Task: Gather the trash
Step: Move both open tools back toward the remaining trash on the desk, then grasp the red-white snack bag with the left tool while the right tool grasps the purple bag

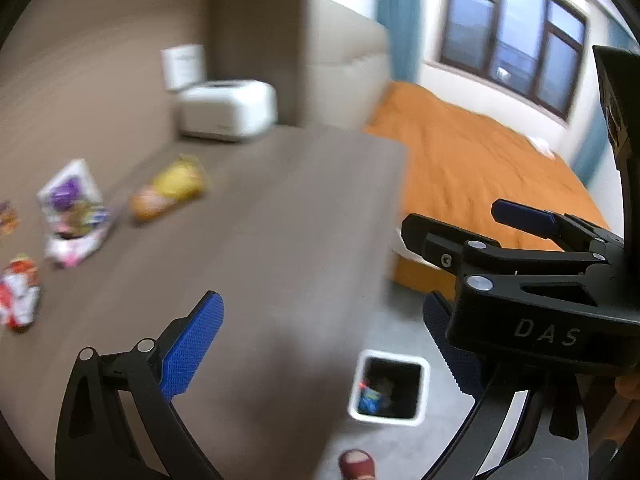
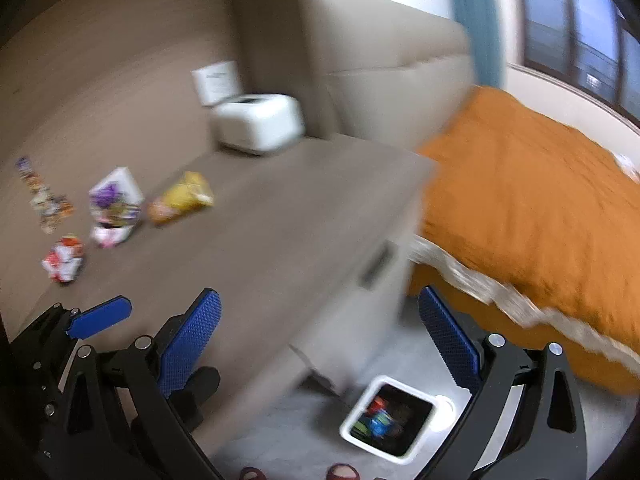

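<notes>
1. Trash wrappers lie scattered at the far left of the brown tabletop [image 2: 280, 248] — a yellow-and-orange snack bag [image 2: 182, 198], a purple-and-white packet [image 2: 114, 206], a red-and-white crumpled wrapper [image 2: 64, 258] and a strip of small colourful packets [image 2: 44, 196]. All of them are blurred.
2. A white-rimmed waste bin [image 2: 390, 418] stands on the grey floor just off the table's near corner, with red, blue and green wrappers already inside.
3. The right gripper [image 2: 320, 344] hangs above the table's edge and the bin, its blue-padded fingers [image 2: 188, 344] spread wide with nothing between them.
4. The left gripper [image 1: 324, 344] sits just left of the right one, its blue pads likewise wide apart and empty; in its own view the bin [image 1: 390, 388] shows between them, lower down.
5. From the left wrist view, the right gripper's black body marked "DAS" crosses the right side, partly covering the left gripper's right finger.
6. A white appliance [image 2: 260, 126] sits at the table's back edge, with a white card [image 2: 216, 80] behind it against the wall.
7. An orange bedspread [image 2: 532, 208] covers the bed to the right — a window [image 1: 512, 36] lies beyond it.
8. Red slippers [image 2: 340, 472] show at the bottom edge, beside the bin.
</notes>
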### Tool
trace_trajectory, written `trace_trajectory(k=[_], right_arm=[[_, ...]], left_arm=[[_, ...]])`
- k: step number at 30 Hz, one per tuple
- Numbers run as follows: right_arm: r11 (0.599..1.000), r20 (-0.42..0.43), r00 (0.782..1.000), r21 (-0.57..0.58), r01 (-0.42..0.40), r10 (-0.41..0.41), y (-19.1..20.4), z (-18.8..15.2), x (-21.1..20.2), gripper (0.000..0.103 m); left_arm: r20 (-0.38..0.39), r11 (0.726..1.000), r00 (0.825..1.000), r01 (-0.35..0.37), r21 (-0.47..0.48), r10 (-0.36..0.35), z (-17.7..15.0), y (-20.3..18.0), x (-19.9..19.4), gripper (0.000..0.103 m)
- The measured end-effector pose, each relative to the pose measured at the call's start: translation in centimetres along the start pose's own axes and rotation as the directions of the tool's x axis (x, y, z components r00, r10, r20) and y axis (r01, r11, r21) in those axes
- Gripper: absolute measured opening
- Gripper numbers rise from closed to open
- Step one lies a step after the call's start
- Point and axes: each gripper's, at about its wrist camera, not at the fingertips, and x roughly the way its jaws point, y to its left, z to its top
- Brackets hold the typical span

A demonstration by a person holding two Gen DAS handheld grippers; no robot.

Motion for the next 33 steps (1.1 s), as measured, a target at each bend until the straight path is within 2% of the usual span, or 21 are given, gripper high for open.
trace_trajectory(k=[4,8,13,14,18,22,24,25,28,30,31,33], right_arm=[[0.986,0.002,0.994,-0.125,-0.111,0.113,6.1,2.9,1.6,0.098],[0.947,-0.037,0.976,-0.235,-0.218,0.216,11.9,4.7,4.2,0.098],[0.878,-0.103,0.941,-0.339,-0.337,0.322,19.8,6.3,8.1,0.098],[0.868,-0.113,0.936,-0.352,-0.351,0.333,21.1,6.5,8.7,0.098],[0.832,-0.166,0.915,-0.382,-0.403,0.367,26.2,7.8,13.0,0.098],[0.825,-0.192,0.921,-0.411,-0.389,0.339,29.3,8.5,17.4,0.098],[0.833,-0.207,0.926,-0.406,-0.375,0.316,30.3,8.9,19.5,0.098],[0.837,-0.222,0.921,-0.390,-0.384,0.320,30.6,9.1,20.5,0.098],[0.847,-0.263,0.908,-0.346,-0.404,0.326,31.4,9.5,22.9,0.098],[0.848,-0.276,0.901,-0.331,-0.415,0.334,31.8,9.6,23.8,0.098],[0.847,-0.273,0.901,-0.329,-0.417,0.337,31.9,9.6,24.0,0.096],[0.843,-0.266,0.899,-0.332,-0.423,0.347,32.2,9.7,24.0,0.075]], left_arm=[[0.047,0.990,0.992,-0.114,-0.087,0.119,0.6,5.8,-2.0,0.098],[0.071,0.961,0.970,-0.217,-0.173,0.232,0.7,11.7,-3.3,0.098],[0.046,0.889,0.925,-0.348,-0.296,0.377,0.3,19.8,-4.7,0.098],[0.036,0.878,0.919,-0.364,-0.310,0.394,0.1,20.8,-4.9,0.098],[-0.030,0.814,0.874,-0.464,-0.350,0.485,-0.6,26.2,-4.0,0.098],[-0.082,0.775,0.852,-0.507,-0.377,0.517,-1.2,30.3,-2.5,0.098],[-0.115,0.762,0.844,-0.524,-0.381,0.523,-1.5,31.6,-1.2,0.098],[-0.133,0.756,0.842,-0.530,-0.385,0.522,-1.6,32.4,-0.5,0.098],[-0.171,0.744,0.841,-0.536,-0.399,0.514,-2.0,34.0,1.3,0.098],[-0.185,0.745,0.850,-0.523,-0.413,0.494,-2.1,34.8,2.1,0.098],[-0.191,0.747,0.855,-0.516,-0.419,0.483,-2.1,35.1,2.5,0.098],[-0.207,0.752,0.861,-0.508,-0.420,0.465,-2.1,35.6,3.0,0.097]])
